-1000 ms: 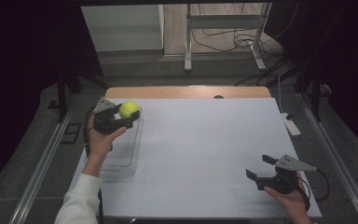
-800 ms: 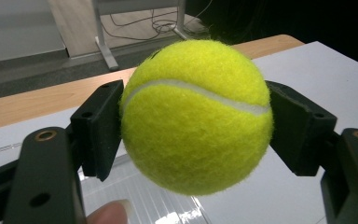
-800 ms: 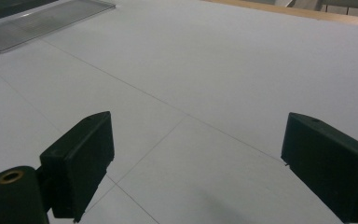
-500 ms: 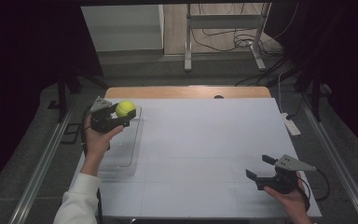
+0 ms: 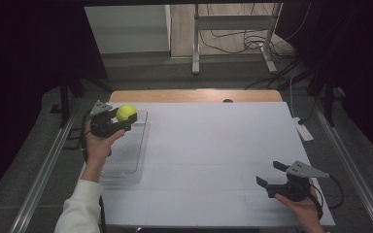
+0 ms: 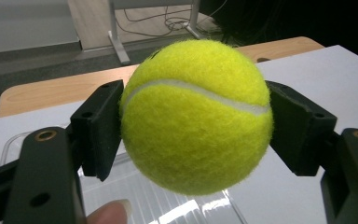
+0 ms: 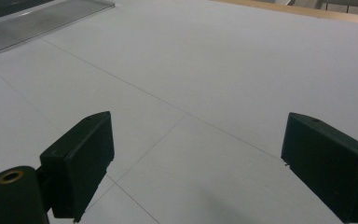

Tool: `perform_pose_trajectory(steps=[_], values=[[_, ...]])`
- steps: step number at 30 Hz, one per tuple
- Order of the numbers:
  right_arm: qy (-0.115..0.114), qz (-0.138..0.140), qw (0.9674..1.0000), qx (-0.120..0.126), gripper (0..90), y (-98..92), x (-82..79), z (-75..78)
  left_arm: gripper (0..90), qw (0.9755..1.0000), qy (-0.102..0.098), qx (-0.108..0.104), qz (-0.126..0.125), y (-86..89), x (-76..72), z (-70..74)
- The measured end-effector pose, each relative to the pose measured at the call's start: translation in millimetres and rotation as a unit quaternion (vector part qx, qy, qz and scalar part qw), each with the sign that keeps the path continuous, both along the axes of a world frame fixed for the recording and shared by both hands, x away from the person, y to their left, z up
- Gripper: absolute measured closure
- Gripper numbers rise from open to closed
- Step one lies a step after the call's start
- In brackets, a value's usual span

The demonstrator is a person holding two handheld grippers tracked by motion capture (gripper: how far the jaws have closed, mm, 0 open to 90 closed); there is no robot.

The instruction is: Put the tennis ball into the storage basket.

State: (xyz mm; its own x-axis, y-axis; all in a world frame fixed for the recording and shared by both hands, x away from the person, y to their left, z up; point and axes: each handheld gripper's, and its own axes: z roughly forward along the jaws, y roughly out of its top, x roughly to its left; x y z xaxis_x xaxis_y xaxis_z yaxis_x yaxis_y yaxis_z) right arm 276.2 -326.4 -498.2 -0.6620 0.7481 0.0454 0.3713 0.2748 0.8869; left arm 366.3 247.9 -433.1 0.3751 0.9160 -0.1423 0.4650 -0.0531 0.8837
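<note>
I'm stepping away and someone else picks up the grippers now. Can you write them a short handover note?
Left gripper: shut on the tennis ball, held in the air above the far end of the clear tray.
Right gripper: open, holding nothing, low over the white table at its near right.
Done: ball gripped and lifted.
Left: probably lower the ball into the tray and release it.
</note>
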Motion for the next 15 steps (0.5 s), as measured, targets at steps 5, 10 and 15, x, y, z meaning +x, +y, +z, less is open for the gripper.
perform_pose_trajectory(steps=[5, 10, 15], values=[[-0.001, 0.000, 1.0000, 0.000, 9.6, 0.0, -0.4, 0.4, 27.0, 1.0000, 0.002, -0.004, 0.008, 4.7, 0.7, -1.0], [-0.002, -0.002, 1.0000, 0.001, 9.6, -1.1, -0.3, 1.0, 27.0, 0.9999, 0.004, -0.002, 0.010, 4.8, 1.6, -1.9], [-0.003, -0.001, 1.0000, 0.000, 9.6, -0.5, -1.1, 1.6, 27.0, 0.9999, 0.004, 0.001, 0.012, 4.6, 3.2, -0.9]])
